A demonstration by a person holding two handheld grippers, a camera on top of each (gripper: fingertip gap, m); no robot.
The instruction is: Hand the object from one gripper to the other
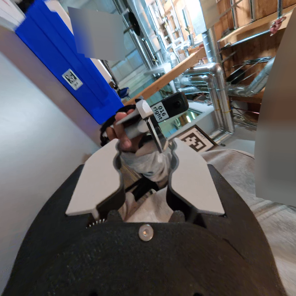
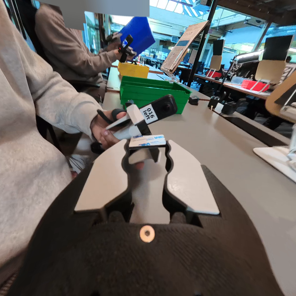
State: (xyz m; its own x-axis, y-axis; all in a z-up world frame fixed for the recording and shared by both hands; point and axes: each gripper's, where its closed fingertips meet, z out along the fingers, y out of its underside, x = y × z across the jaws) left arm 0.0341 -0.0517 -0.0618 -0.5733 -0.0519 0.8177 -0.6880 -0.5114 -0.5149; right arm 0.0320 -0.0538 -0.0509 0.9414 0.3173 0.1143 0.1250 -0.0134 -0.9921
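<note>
Both jaws on flat pad (image 2: 147, 141), long axis crosswise between right gripper (image 2: 147, 149) fingertips.

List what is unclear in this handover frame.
- Right wrist view: the pad hides whether the left gripper touches it.
- Left wrist view: the pad is edge-on, so its faces are unseen.
- Right wrist view: the blue bin is blurred and its contents are hidden.

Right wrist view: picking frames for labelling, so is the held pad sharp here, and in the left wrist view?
Right wrist view: pad sharp, far blue bin motion-blurred. Left wrist view: pad edge-on, slightly soft; near blue bin smeared.
</note>
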